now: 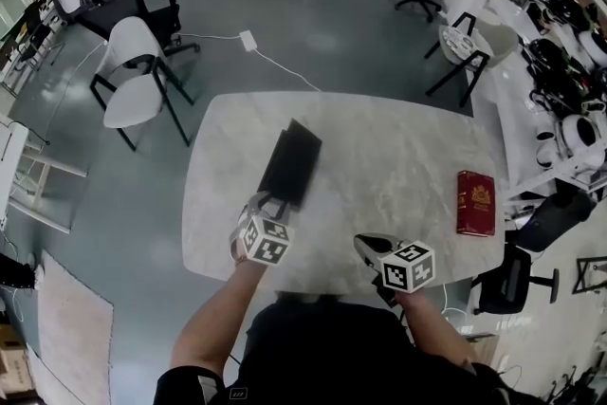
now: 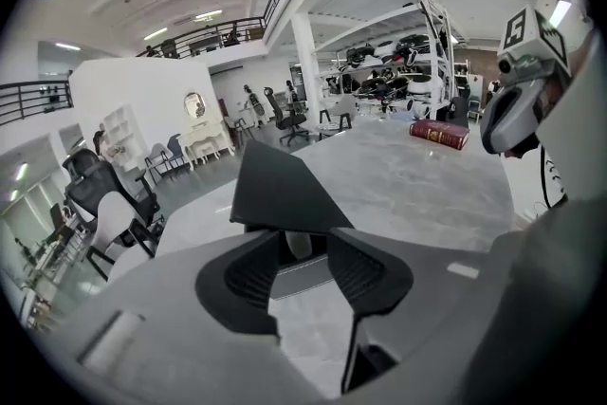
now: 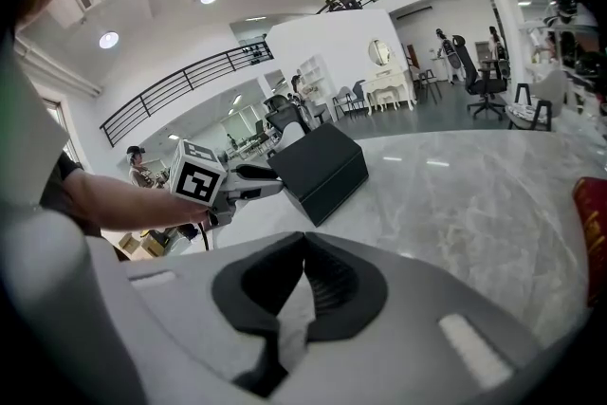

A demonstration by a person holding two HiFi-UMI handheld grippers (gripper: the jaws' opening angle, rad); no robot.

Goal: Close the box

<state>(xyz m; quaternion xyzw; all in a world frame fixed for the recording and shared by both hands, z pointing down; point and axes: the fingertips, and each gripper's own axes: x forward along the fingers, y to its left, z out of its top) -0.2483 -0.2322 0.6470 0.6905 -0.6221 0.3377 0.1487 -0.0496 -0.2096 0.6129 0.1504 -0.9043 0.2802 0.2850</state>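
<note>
Marble table (image 1: 398,156): standing mid-room, bearing box and book.
Black box (image 1: 290,164): lying on table's left half, lid sitting flat down.
Red book (image 1: 475,202): lying near right edge, well apart from box.
Left gripper (image 1: 270,201): jaws standing apart at box's near end, gripping nothing.
Right gripper (image 1: 363,245): hovering over near edge, jaw tips meeting, holding nothing.
</note>
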